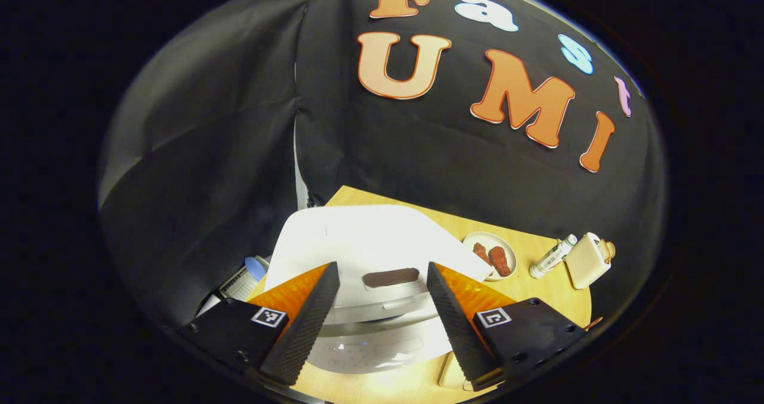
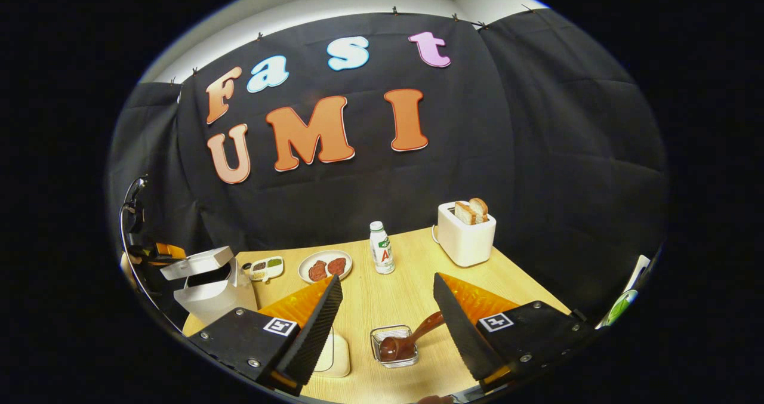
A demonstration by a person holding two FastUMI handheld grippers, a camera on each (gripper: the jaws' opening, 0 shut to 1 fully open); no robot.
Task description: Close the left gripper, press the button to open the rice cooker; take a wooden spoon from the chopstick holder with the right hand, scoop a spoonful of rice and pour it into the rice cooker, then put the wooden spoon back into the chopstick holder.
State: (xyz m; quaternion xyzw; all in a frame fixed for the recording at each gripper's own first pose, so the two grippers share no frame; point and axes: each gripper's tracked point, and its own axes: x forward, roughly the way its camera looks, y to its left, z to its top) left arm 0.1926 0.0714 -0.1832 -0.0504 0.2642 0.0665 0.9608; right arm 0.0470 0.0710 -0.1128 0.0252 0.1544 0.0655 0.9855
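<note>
Left gripper view looks down on the rice cooker (image 1: 370,255), its white lid (image 1: 364,237) filling the space just ahead of the left tongs (image 1: 382,308). These tongs stand open, their two dark ribbed fingers (image 1: 307,320) spread wide to either side of the cooker's front, gripping nothing. A dark oblong part (image 1: 391,277) sits on the cooker's front edge between the fingers; whether this is the button I cannot tell. Beyond the cooker, on the wooden bench (image 1: 537,290), lie a plate (image 1: 490,255) with two reddish-brown pieces, a small bottle (image 1: 554,256) and a cream toaster (image 1: 588,261).

Right gripper view shows the right tongs (image 2: 385,326) also open and empty, hanging above the bench (image 2: 394,290). Between their fingers (image 2: 313,326), low on the bench, stands a small clear container (image 2: 394,347) with a brown wooden spoon (image 2: 412,338) resting in it, bowl down and handle slanting up toward the right finger. A pale rounded object (image 2: 334,356) lies just beside the left finger, partly hidden by it. Farther back stand the bottle (image 2: 382,247) upright, the toaster (image 2: 465,234) with two slices of bread sticking out, the plate (image 2: 325,265) and a small divided dish (image 2: 267,267). At the far left the cooker (image 2: 209,284) shows with its lid (image 2: 197,262) raised, apart from the body.
</note>
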